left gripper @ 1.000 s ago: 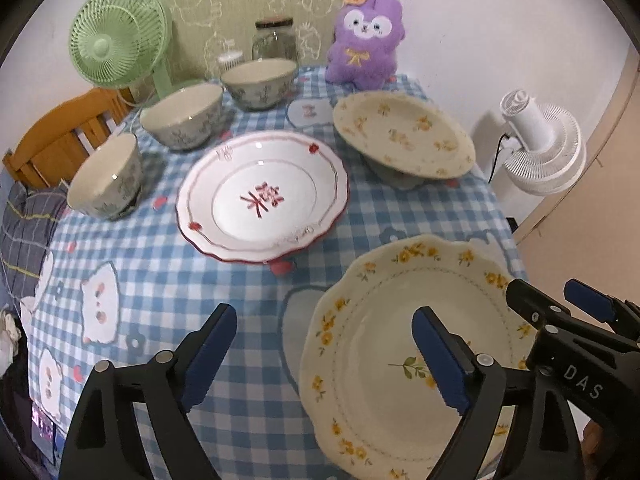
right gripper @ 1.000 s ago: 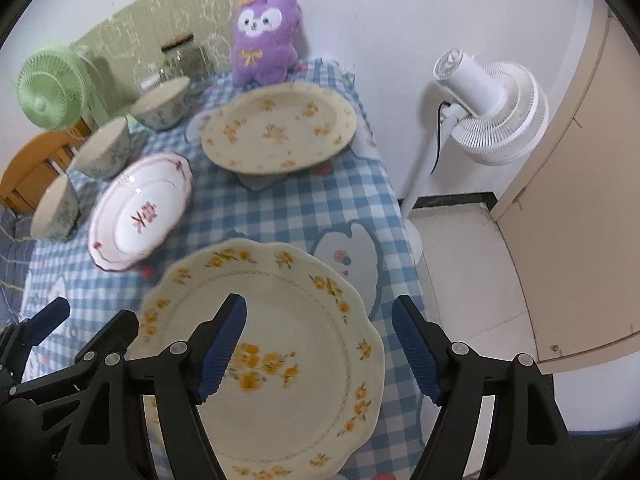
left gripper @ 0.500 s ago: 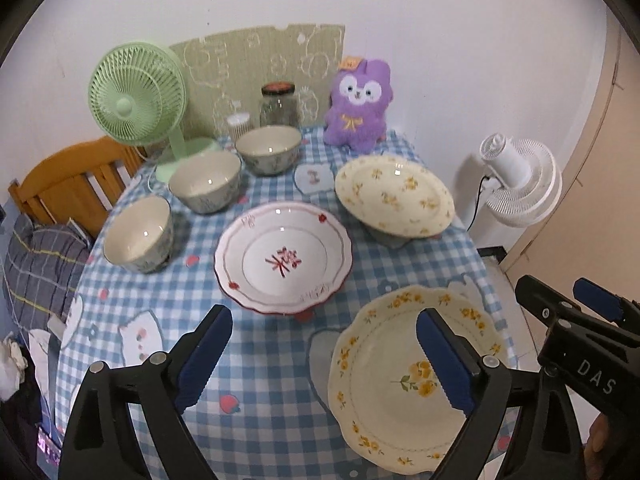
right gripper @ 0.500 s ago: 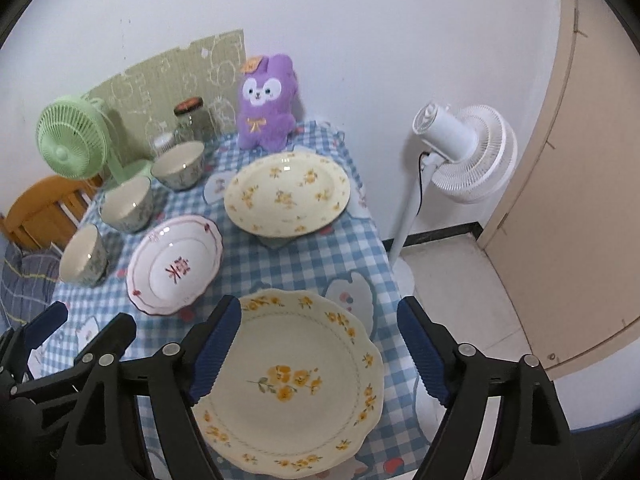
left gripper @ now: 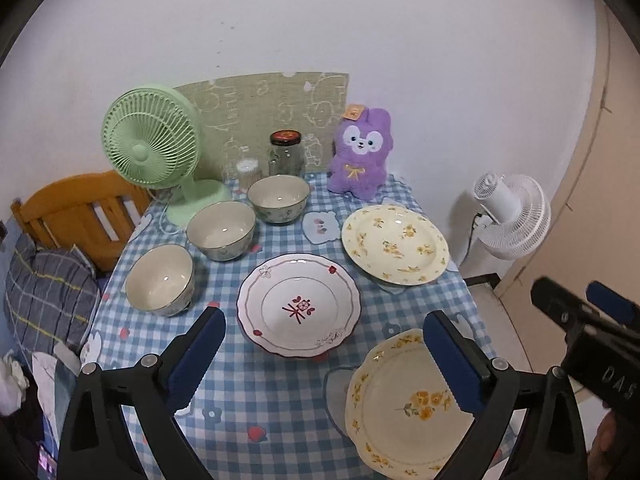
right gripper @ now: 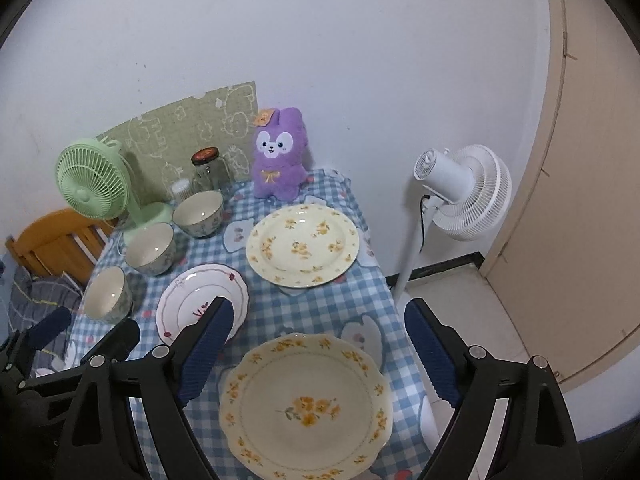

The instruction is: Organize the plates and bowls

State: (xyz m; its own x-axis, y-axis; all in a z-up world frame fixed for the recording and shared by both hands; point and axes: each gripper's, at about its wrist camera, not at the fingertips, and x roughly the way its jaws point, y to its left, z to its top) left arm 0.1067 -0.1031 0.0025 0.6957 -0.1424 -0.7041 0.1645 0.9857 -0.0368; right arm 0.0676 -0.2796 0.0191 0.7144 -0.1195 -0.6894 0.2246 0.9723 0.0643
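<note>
While both grippers are held high over the table (left gripper: 280,420), nothing is gripped and no plate or bowl is stacked yet.

The jaws of the left gripper (left gripper: 324,356) and the right gripper (right gripper: 316,344) have just been opening and are spread wide, with nothing between the pads. Taking the red-rimmed plate (left gripper: 298,306) as landmark: three bowls (left gripper: 221,230) are lined up to its left and behind, a round floral plate (left gripper: 394,244) is set behind it to the right, and a scalloped floral plate (right gripper: 304,404) lies in front of it to the right, at the table's near edge. A good first grasp is judged to be a rim, taken squarely, so that one dish can be lowered level onto its like; the near plate's overhang should be watched.
</note>
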